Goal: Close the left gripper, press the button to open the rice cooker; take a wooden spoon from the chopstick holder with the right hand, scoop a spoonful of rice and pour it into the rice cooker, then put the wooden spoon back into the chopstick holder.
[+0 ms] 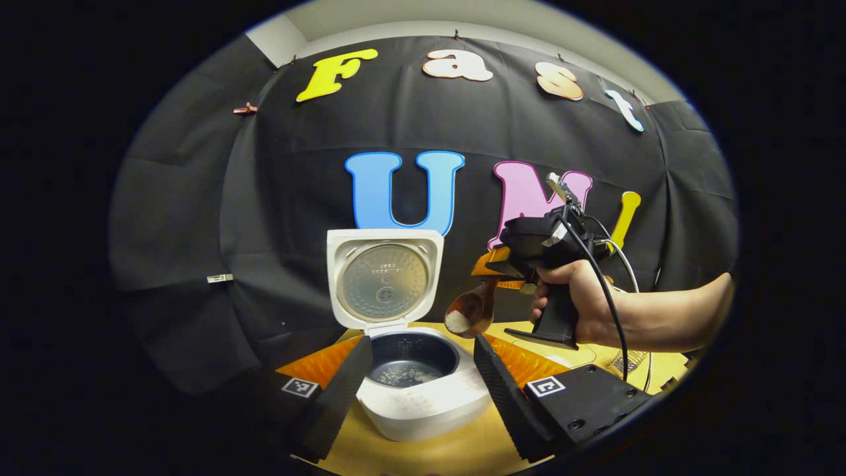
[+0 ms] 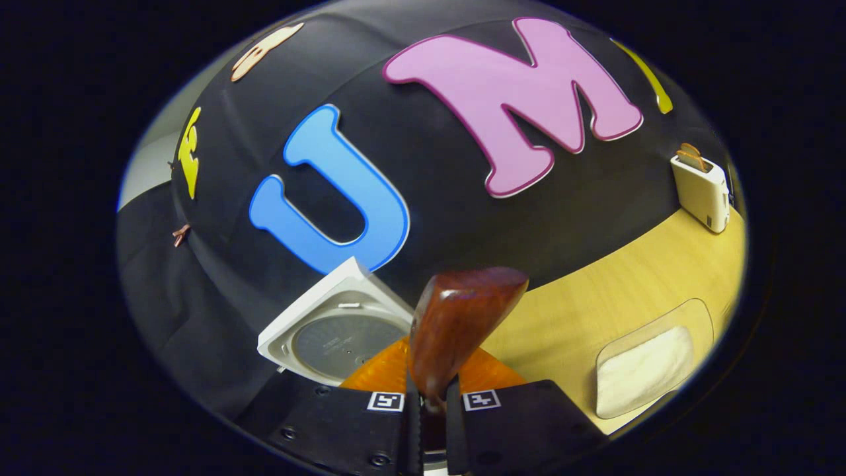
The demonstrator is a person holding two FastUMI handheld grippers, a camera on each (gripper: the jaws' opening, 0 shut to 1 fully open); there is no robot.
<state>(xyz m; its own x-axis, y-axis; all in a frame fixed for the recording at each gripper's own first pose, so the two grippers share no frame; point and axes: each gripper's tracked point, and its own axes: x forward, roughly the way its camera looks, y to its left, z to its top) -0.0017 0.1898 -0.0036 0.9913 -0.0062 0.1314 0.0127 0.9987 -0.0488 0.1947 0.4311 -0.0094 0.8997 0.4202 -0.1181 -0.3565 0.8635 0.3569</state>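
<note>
The white rice cooker (image 1: 423,403) stands open, its lid (image 1: 385,281) upright and a little rice at the bottom of the dark inner pot (image 1: 411,360). My left gripper (image 1: 420,390) is open, its fingers spread wide in front of the cooker. A hand (image 1: 581,304) holds my right gripper (image 1: 497,281) above the cooker's right rim. It is shut on the handle of a wooden spoon (image 1: 470,312), whose tilted bowl holds white rice. In the right gripper view, my right gripper (image 2: 433,400) clamps the spoon (image 2: 456,324), seen from its back, with the cooker lid (image 2: 337,330) beyond.
A clear container of rice (image 2: 651,367) lies on the wooden table (image 2: 581,311) to the right. A white chopstick holder (image 2: 700,188) with a wooden utensil in it stands at the table's far edge. The forearm (image 1: 667,317) reaches in from the right.
</note>
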